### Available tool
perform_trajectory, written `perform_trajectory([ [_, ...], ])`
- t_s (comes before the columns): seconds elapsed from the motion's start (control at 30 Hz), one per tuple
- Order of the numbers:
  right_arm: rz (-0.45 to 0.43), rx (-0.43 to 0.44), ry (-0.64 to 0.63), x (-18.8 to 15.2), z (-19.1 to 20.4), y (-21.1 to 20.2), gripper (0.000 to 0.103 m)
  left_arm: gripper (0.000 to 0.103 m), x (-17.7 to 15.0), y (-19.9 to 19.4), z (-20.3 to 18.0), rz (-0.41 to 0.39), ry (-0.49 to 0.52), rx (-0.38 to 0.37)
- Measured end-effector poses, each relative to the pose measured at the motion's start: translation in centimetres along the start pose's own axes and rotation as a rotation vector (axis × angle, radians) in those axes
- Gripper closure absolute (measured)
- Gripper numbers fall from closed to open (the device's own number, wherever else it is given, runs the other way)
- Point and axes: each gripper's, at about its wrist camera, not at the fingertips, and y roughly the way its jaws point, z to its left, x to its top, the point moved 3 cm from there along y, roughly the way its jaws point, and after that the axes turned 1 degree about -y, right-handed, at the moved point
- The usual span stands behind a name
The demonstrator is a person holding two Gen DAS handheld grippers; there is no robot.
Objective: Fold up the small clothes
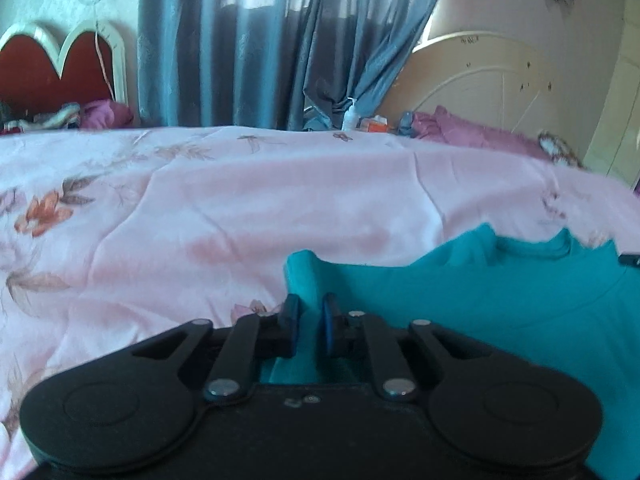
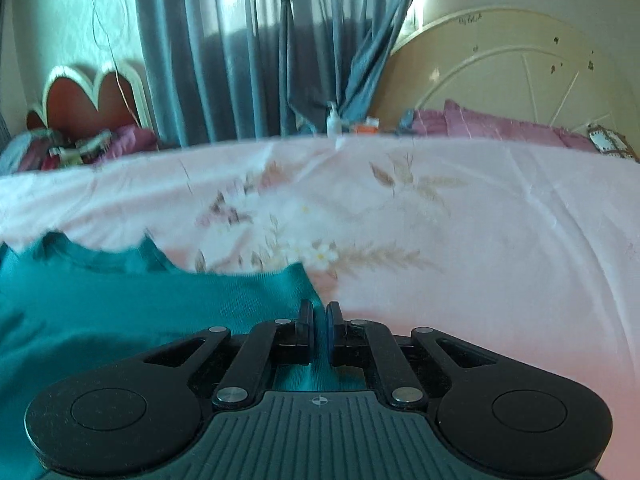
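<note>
1. Left wrist view: left gripper [image 1: 308, 326] low over the bed [image 1: 200, 208]; fingers [image 1: 291, 320] nearly closed, a fold of the teal shirt [image 1: 480, 292] pinched between them; rest of the shirt spreads to the right of the fingers, its neckline ahead and right; pink floral sheet ahead and to the left.
2. Right wrist view: right gripper [image 2: 319, 330] likewise closed on the teal shirt [image 2: 120, 312], cloth visible in the narrow gap; shirt body lies left of the fingers [image 2: 306, 320], bare bed [image 2: 480, 240] ahead and right.
3. Handling, by judgement: light, soft knit, limp; will sag and drape between the two grips; best held at opposite side edges, near a seam or hem, so layers don't slip.
</note>
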Motion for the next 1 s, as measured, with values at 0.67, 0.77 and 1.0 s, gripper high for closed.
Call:
perform_trajectory([
  [0.67,0.053,0.175,-0.366,-0.9,15.2,0.6,0.1,0.101,-0.2,-0.3,-11.0,-0.007,0.234,-0.126],
  [0.77,0.024,0.174,-0.37,-1.1,15.2,0.6,0.102,0.101,-0.1,-1.2,-11.1,-0.06,0.195,-0.129],
  [1.0,-0.001,0.1,-0.258,-0.1,13.8,2.1,0.103,0.099,0.8,0.0,-10.7,-0.083,0.136,-0.055],
])
